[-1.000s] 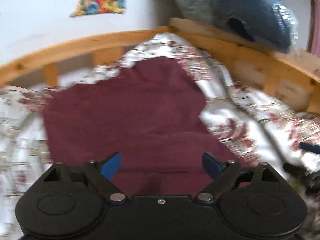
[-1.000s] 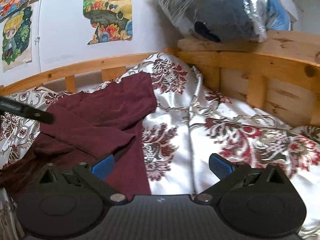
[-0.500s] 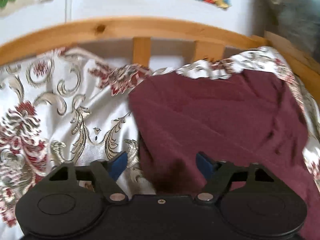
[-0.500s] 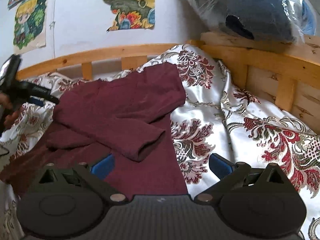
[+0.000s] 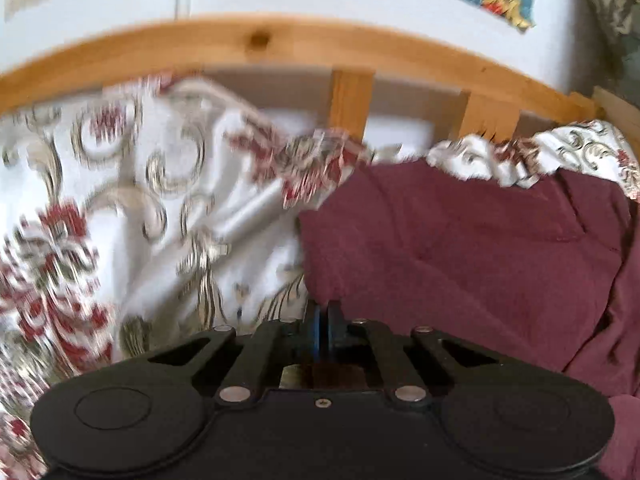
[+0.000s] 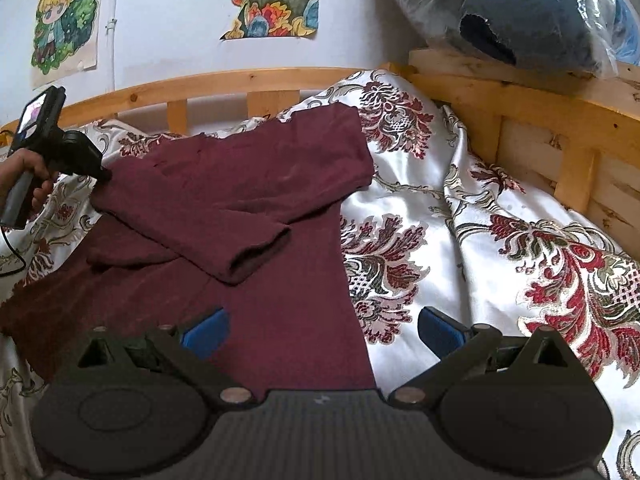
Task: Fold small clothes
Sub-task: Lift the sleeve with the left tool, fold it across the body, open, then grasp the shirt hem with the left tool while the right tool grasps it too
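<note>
A maroon long-sleeved top (image 6: 256, 208) lies spread on the patterned bedspread, one sleeve (image 6: 224, 240) folded across its body. In the left wrist view the top (image 5: 460, 248) fills the right half. My left gripper (image 5: 321, 320) is shut on the top's left edge; it also shows in the right wrist view (image 6: 102, 174) at the garment's far left corner. My right gripper (image 6: 320, 328) is open and empty, hovering over the top's near hem.
A white bedspread with red and gold flowers (image 6: 480, 240) covers the bed. A wooden rail (image 6: 248, 84) runs along the back and right side (image 6: 560, 128). A plastic-wrapped dark bundle (image 6: 520, 16) sits on the right rail. Posters hang on the wall (image 6: 272, 0).
My left gripper moved left to the top's edge and closed on the fabric. My right gripper came a little closer over the hem and stayed open.
</note>
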